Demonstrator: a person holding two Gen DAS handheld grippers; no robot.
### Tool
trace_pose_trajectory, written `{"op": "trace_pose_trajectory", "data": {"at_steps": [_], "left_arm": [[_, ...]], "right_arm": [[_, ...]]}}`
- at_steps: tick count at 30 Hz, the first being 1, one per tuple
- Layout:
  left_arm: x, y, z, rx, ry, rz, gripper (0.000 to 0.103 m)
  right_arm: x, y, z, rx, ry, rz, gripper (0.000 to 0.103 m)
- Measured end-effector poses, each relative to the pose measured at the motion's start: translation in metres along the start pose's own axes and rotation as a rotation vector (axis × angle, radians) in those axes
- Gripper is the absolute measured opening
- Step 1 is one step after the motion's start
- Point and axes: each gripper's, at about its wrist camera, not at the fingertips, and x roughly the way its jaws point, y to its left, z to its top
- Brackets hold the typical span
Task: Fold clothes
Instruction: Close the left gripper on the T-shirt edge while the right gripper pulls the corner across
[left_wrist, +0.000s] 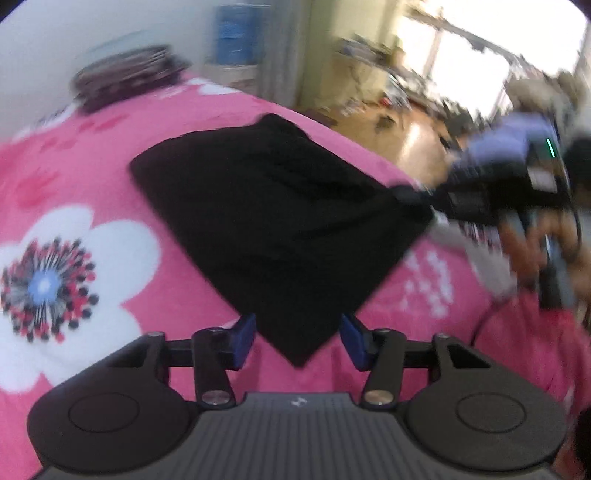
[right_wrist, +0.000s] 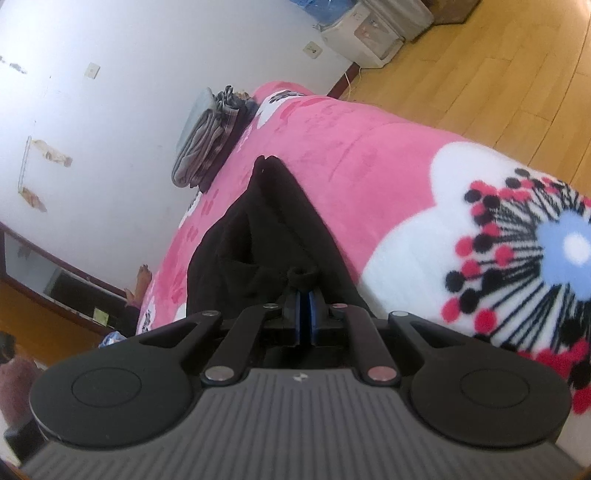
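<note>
Black garment (left_wrist: 280, 221) lies spread on the pink floral blanket (left_wrist: 74, 184). My left gripper (left_wrist: 297, 338) hangs w/ jaws apart, the cloth's near corner between the blue pads but untouched. My right gripper (right_wrist: 303, 312) is clamped tight on another bunched corner. Folded clothes stack (right_wrist: 207, 140) sits at the far end by the wall.

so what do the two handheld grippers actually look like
Both match: the left gripper and right gripper have a ribbed grey body, black round-ended side plates, black linkage arms with silver pivot pins and blue finger pads. From the left view, the right one trails a black cable and shows a green light.
</note>
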Motion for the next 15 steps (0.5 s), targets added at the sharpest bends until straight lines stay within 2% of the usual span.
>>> {"op": "trace_pose_trajectory", "data": {"at_steps": [1,3,7,11,15], "left_arm": [[0.001,-0.006,-0.002,0.042,-0.001,0.017,0.036],[0.003,-0.012,-0.005,0.058,-0.005,0.030,0.027],[0.006,-0.020,-0.010,0.084,-0.006,0.047,0.017],[0.007,-0.029,-0.015,0.115,-0.005,0.050,0.013],[0.011,-0.029,-0.015,0.106,0.004,0.035,0.012]], "right_arm": [[-0.001,0.000,0.000,-0.004,-0.002,-0.002,0.005],[-0.004,0.000,-0.002,-0.009,-0.017,-0.005,0.003],[-0.013,0.002,-0.004,-0.027,-0.051,0.013,0.002],[-0.016,-0.008,-0.006,-0.003,-0.039,0.001,0.002],[-0.024,-0.006,-0.008,-0.017,-0.065,0.027,0.002]]}}
